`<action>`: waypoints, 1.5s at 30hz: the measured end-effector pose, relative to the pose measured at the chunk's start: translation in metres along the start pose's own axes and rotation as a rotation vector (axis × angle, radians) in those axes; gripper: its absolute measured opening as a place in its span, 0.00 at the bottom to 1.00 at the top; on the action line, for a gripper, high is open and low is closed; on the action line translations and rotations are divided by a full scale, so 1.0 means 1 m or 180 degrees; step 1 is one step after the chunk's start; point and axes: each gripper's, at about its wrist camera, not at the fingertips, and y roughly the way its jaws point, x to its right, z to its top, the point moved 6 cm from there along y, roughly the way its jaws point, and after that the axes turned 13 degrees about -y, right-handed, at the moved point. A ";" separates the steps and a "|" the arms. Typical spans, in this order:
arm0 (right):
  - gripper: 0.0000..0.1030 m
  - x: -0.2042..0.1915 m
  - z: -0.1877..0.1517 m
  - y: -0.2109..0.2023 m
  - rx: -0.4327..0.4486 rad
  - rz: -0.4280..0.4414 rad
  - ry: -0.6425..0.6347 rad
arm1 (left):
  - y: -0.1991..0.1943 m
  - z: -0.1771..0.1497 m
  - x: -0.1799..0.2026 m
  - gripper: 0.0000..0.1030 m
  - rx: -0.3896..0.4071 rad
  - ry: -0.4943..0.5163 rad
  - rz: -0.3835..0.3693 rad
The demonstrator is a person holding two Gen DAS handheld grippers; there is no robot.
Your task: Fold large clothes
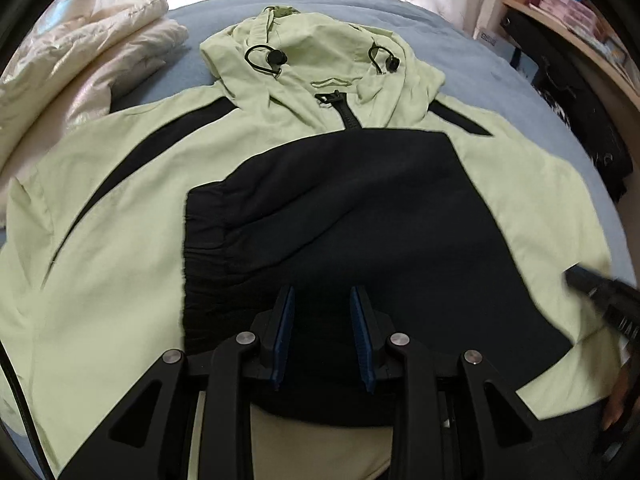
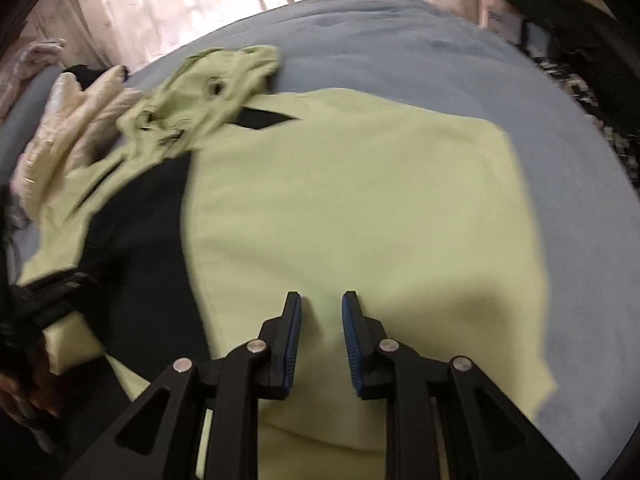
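A pale green and black hooded jacket (image 1: 120, 220) lies spread face up on the blue bed (image 1: 480, 60), hood (image 1: 320, 52) at the far end. A black part with a gathered elastic edge (image 1: 204, 240) lies across its middle. My left gripper (image 1: 322, 290) hovers over this black part, jaws apart with nothing between them. In the blurred right wrist view, the right gripper (image 2: 321, 294) stands open above the jacket's green panel (image 2: 360, 200), with no cloth between its pads. The left wrist view has the right gripper (image 1: 600, 292) at its right edge, and the right wrist view the left gripper (image 2: 60, 284) at its left edge.
A cream quilted cover (image 1: 100, 52) is bunched on the bed's far left. At the right stand a wooden shelf with boxes (image 1: 572, 12) and a black bag (image 1: 580, 120). Bare blue sheet (image 2: 580, 200) shows to the right of the jacket. A curtain (image 2: 160, 4) hangs behind the bed.
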 end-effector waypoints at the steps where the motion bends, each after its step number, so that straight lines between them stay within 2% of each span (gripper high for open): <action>1: 0.18 0.016 -0.006 -0.006 0.0015 -0.0148 0.0038 | -0.002 -0.001 -0.003 0.26 -0.0008 0.0031 -0.0013; 6: 0.15 0.073 -0.030 -0.022 -0.0035 -0.0202 0.0347 | -0.008 -0.005 -0.012 0.26 -0.0037 0.0052 -0.0089; 8: 0.26 0.084 -0.034 -0.027 -0.0109 -0.0412 0.0340 | -0.010 -0.006 -0.012 0.26 -0.0027 0.0065 -0.0046; 12: 0.27 0.086 -0.033 -0.032 -0.0065 -0.0296 0.0473 | -0.014 -0.008 -0.012 0.26 -0.0013 0.0064 0.0001; 15: 0.27 0.079 -0.030 -0.037 -0.0009 -0.0310 0.0477 | -0.016 -0.008 -0.013 0.26 -0.0046 0.0038 0.0010; 23: 0.27 0.034 -0.006 -0.056 0.0214 -0.0213 0.0239 | -0.015 -0.009 -0.010 0.27 -0.0023 0.0066 0.0050; 31: 0.27 -0.014 -0.003 -0.067 0.0181 -0.0025 0.0105 | -0.033 -0.022 -0.004 0.27 0.0037 0.0111 0.0270; 37: 0.28 -0.051 -0.017 -0.094 0.0238 0.0127 0.0131 | -0.071 -0.054 0.003 0.28 0.0019 0.0157 0.0264; 42: 0.39 -0.088 -0.032 -0.123 0.0344 0.0176 0.0069 | -0.112 -0.079 -0.005 0.29 0.0087 0.0284 0.0201; 44: 0.39 -0.101 -0.036 -0.131 0.0368 0.0193 0.0032 | -0.133 -0.085 -0.017 0.34 0.0182 0.0278 0.0198; 45: 0.39 -0.111 -0.038 -0.138 0.0397 0.0215 0.0016 | -0.146 -0.089 -0.026 0.41 0.0244 0.0249 0.0187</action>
